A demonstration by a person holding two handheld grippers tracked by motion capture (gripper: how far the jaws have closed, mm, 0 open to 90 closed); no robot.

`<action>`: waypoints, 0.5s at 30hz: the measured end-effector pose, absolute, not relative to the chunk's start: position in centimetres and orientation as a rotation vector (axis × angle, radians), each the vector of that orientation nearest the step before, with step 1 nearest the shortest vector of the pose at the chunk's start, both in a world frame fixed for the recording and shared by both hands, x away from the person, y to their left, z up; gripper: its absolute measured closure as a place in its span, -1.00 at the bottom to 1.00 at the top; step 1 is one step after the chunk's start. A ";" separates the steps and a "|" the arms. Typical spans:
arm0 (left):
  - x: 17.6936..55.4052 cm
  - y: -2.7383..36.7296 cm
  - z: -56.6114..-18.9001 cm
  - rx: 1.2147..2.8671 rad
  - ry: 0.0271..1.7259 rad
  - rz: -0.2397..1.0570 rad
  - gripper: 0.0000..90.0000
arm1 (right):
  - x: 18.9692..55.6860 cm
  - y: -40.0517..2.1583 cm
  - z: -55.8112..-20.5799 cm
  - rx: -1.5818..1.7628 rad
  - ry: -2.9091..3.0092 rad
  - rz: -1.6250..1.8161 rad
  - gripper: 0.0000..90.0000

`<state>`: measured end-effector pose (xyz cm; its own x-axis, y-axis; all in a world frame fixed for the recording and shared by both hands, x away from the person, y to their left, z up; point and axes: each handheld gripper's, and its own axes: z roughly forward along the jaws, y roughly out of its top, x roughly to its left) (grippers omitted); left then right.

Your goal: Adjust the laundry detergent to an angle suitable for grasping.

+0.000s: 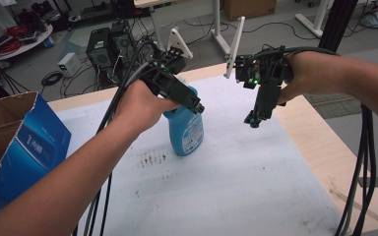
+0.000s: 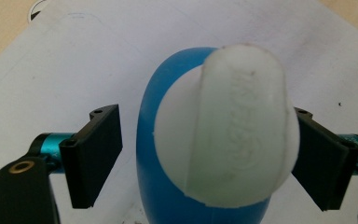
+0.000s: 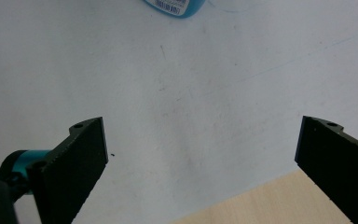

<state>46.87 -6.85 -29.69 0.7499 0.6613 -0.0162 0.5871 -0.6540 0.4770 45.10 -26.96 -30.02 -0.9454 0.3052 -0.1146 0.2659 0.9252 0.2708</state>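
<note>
A blue plastic bottle (image 1: 187, 132) with a white cap (image 2: 223, 130) stands upright on the white sheet (image 1: 236, 177) in the middle of the table. My left gripper (image 1: 197, 105) reaches down over its top, and the left gripper view has the cap and blue shoulder (image 2: 147, 140) between the jaws. One pad (image 2: 317, 158) sits against the cap's side, while the other pad (image 2: 95, 154) stands a small gap off the bottle. My right gripper (image 1: 252, 119) hangs open above the sheet to the bottle's right, nothing between its jaws. The bottle's base (image 3: 175, 7) is at the top edge of the right gripper view.
An open blue cardboard box (image 1: 24, 142) stands at the table's left edge. Bare wood (image 1: 320, 147) borders the sheet on the right. Cables trail from both grippers toward the near edge. Computer cases (image 1: 109, 46) and table legs stand on the floor beyond the table.
</note>
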 end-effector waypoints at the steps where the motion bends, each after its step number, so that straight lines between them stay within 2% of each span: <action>1: 46.9 -6.9 -29.7 2.491 0.948 0.220 -0.62 | 45.1 -27.0 -30.0 0.441 2.930 0.384 -0.97; 15: 47.2 -6.8 -30.0 2.486 0.950 0.198 -0.35 | 45.1 -26.9 -30.0 0.443 2.930 0.382 -0.97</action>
